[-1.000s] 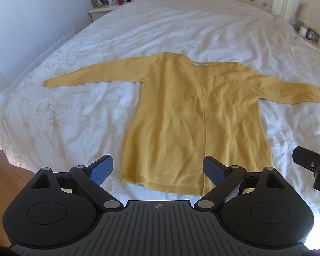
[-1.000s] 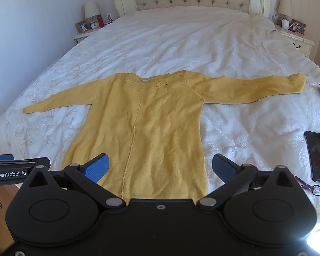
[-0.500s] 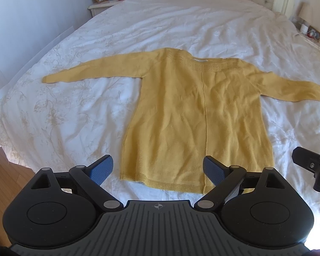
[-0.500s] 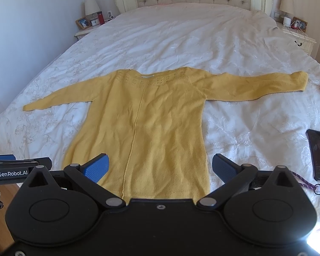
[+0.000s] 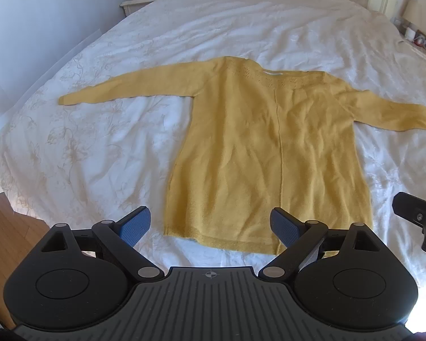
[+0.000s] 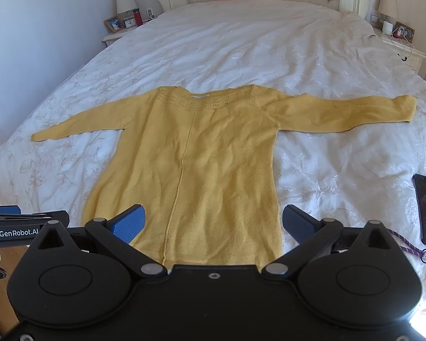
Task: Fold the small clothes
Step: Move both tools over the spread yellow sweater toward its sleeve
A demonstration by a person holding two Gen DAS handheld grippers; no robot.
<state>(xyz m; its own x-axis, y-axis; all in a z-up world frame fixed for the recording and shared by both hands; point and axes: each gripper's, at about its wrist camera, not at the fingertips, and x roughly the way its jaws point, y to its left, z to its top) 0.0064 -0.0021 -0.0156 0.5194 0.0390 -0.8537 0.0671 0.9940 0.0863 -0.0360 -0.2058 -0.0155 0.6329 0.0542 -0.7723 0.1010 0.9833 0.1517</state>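
Left wrist view: my left gripper [image 5: 210, 224] has tipped slightly lower over the sweater [image 5: 267, 153], spread flat on the bed [image 5: 105, 153]; jaws spread, empty. Right wrist view: my right gripper [image 6: 214, 223] sits unmoved above the hem, jaws spread. Folding hasn't begun.

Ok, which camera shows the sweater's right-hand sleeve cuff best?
The right wrist view: the yellow sweater lies flat on the bed and its right-hand cuff is fully in frame. In the left wrist view that sleeve runs to the picture's edge, so the cuff is cut off.
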